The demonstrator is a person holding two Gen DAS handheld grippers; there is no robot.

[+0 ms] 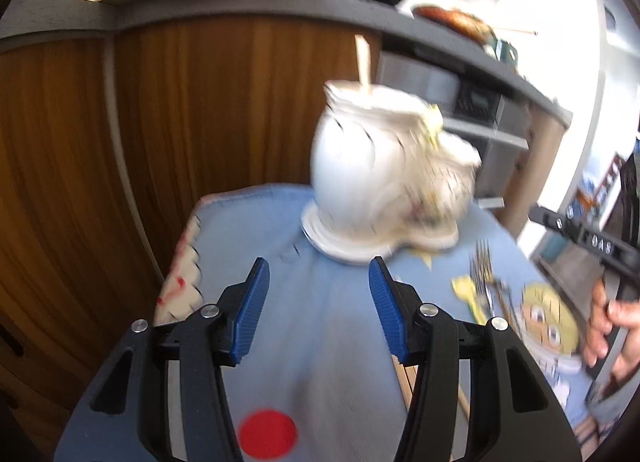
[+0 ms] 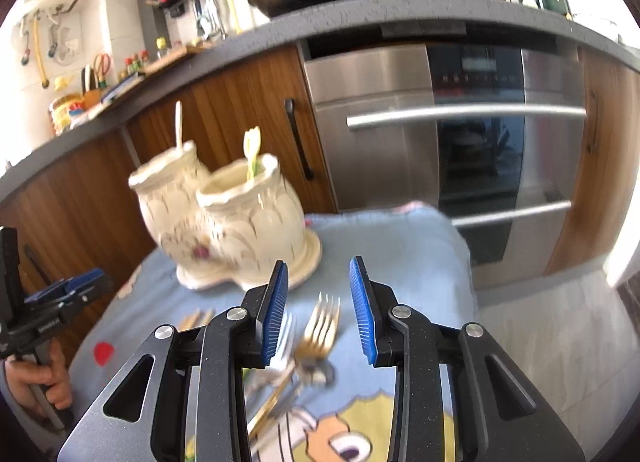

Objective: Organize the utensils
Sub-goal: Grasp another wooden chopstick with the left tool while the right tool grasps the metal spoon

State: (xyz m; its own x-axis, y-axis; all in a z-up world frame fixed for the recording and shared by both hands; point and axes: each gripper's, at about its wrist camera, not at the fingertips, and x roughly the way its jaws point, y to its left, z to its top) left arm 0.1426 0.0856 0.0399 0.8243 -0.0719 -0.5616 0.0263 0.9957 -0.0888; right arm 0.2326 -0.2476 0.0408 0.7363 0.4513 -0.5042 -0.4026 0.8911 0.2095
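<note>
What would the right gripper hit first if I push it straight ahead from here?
Probably the gold fork lying on the blue cloth, right between the open right gripper fingers' line; depth is hard to judge through the blur.

holder [image 1: 384,173]: motion-blurred in both views, painted pattern unreadable | forks [image 2: 320,326]: tines smeared, handles hidden behind right gripper [image 2: 319,302] fingers, count unclear | wooden stick [image 1: 404,378]: mostly hidden behind left gripper [image 1: 319,302] finger | cloth [image 1: 320,322]: cartoon print cut by frame edge | hand [image 1: 612,326]: cropped at right edge
</note>
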